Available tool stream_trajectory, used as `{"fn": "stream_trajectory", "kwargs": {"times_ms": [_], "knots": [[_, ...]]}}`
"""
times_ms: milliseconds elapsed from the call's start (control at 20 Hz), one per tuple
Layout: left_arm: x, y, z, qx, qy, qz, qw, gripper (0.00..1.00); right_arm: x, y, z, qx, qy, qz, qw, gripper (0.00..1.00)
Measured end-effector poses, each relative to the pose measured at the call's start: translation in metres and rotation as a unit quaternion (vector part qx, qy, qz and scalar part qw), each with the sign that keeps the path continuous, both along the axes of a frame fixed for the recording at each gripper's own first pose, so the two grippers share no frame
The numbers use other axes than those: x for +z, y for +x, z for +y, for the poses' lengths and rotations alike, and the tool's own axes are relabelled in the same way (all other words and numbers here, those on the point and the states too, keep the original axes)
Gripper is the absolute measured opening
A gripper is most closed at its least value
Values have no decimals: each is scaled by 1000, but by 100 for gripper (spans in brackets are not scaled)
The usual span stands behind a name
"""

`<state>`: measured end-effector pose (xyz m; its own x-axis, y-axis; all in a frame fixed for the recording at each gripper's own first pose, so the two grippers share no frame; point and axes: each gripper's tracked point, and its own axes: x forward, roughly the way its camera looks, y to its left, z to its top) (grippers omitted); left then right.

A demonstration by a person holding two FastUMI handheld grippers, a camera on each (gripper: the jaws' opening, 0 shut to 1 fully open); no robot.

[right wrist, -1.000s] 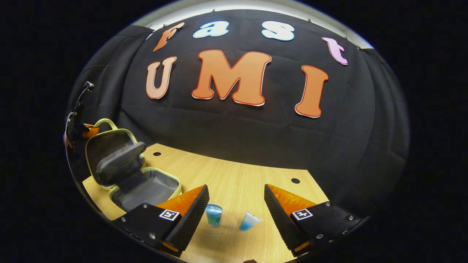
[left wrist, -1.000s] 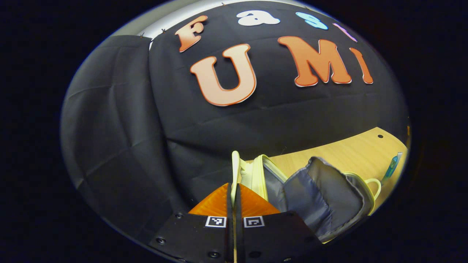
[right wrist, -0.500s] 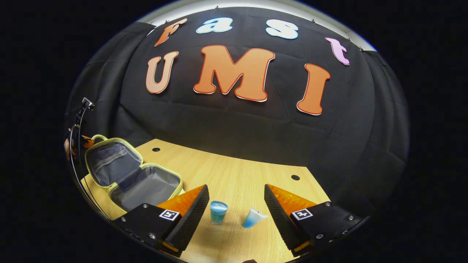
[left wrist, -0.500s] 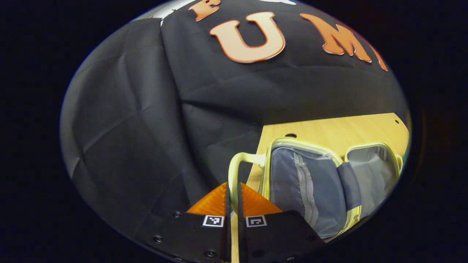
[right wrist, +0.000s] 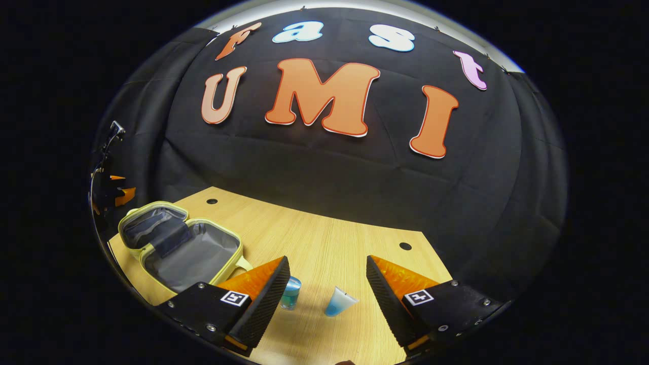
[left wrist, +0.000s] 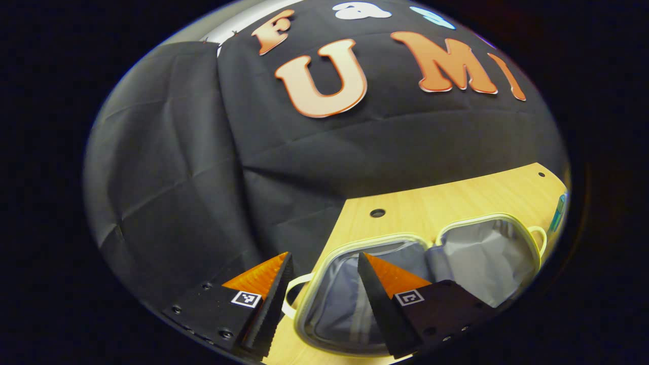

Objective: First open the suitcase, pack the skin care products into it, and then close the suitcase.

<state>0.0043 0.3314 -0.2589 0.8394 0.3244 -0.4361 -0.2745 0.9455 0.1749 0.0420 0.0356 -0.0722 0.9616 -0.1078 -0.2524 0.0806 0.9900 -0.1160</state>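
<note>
Your left gripper [left wrist: 322,284] has let go of the handle [left wrist: 290,296], fingers now wide and empty, suitcase [right wrist: 180,243] lies flat open on the table [right wrist: 329,243]; right gripper [right wrist: 328,286], also wide and empty, hovers over the jar [right wrist: 290,293] and tube [right wrist: 338,302]—start packing.

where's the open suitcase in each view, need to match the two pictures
Left gripper view: the suitcase lies open at lower right, just beyond the open left gripper, its near half partly behind the right finger.
Right gripper view: the suitcase lies open at lower left, left of the open right gripper.
Shared landmark: the round hole in the table just beyond the suitcase.
</note>
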Motion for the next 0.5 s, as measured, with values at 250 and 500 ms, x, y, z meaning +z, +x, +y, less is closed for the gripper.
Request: {"fn": "stream_trajectory", "kwargs": {"times_ms": [250,500], "knots": [[32,15,-104,-69,-10,-37,997,90,-12,0,-14,21,-1,7,1000,96],[55,29,-210,-131,-38,-62,989,98,-25,1,-26,43,0,12,999,96]]}}
